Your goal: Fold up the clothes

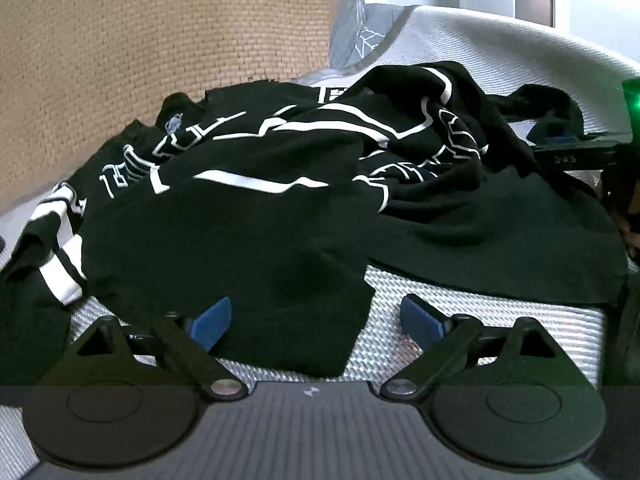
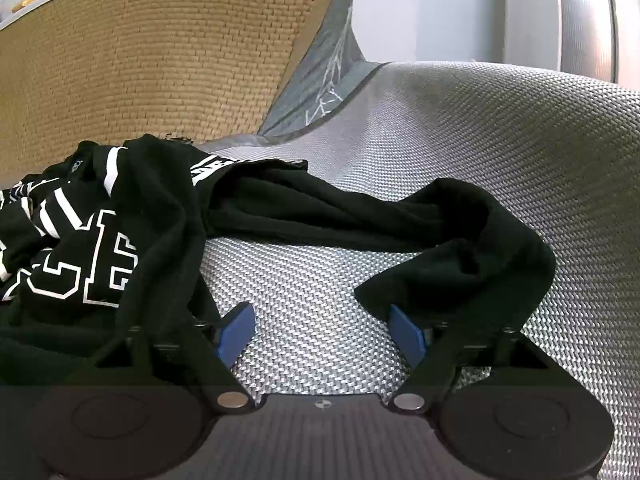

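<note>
a black garment with white block lettering (image 1: 304,200) lies crumpled across a grey woven surface (image 1: 480,304), filling the middle of the left wrist view from the left edge to the right edge. in the right wrist view the same garment (image 2: 120,240) is heaped at the left of the frame, and one long black part of it (image 2: 460,248), perhaps a sleeve, runs across the middle to the right and curls down toward the lower centre.

the left gripper (image 1: 316,320) sits at the bottom of its view with its blue pads (image 1: 212,322) spread wide apart. a flap of the black cloth lies between them, over the left pad's side, but nothing is pinched; the right pad is clear of the cloth, over bare weave.

the right gripper (image 2: 322,330) is likewise spread open at the bottom of its frame. bare grey weave shows between its pads (image 2: 236,332). the heap's edge drapes over the left finger, and the tip of the long black part touches or just overlaps the right pad; i cannot tell which.

a tan woven panel (image 2: 152,60) fills the upper left of both views; it may be a basket's wall, but no opening or contents show. a grey patterned cushion (image 2: 324,80) leans beside it at upper centre. at the right edge of the left wrist view, a dark device with a green light (image 1: 632,96) touches the garment.
</note>
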Action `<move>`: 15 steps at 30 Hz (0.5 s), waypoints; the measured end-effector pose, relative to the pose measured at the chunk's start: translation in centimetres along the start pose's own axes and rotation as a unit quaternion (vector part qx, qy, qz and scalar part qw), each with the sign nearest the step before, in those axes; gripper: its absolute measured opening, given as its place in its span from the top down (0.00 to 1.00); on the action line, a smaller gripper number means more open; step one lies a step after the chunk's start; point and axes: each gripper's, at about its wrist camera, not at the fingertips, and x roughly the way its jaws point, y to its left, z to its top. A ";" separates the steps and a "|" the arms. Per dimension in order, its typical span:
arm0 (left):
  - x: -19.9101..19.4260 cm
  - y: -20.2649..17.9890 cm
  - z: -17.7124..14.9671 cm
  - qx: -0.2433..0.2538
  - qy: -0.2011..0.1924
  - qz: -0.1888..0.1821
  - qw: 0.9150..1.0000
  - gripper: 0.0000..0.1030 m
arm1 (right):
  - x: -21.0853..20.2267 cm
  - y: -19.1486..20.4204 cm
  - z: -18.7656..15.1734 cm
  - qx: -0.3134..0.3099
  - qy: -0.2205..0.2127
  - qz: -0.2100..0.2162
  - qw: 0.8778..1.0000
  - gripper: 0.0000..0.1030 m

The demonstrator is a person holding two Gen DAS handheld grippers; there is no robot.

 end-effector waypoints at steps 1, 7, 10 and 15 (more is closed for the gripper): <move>0.0 0.0 0.1 0.002 -0.001 0.007 1.000 0.29 | 0.0 0.0 0.0 -0.002 0.000 0.001 1.000 0.24; -0.1 0.6 0.9 0.018 0.011 0.024 0.999 0.76 | -0.2 -0.1 0.0 -0.001 -0.004 0.008 1.000 0.24; -0.6 1.8 1.1 0.003 0.012 0.023 1.000 0.80 | -0.3 -0.3 0.0 -0.002 -0.005 0.017 1.000 0.24; -2.4 3.4 1.4 -0.011 0.002 0.033 0.999 0.82 | -0.9 0.0 0.4 -0.015 -0.003 0.031 0.999 0.24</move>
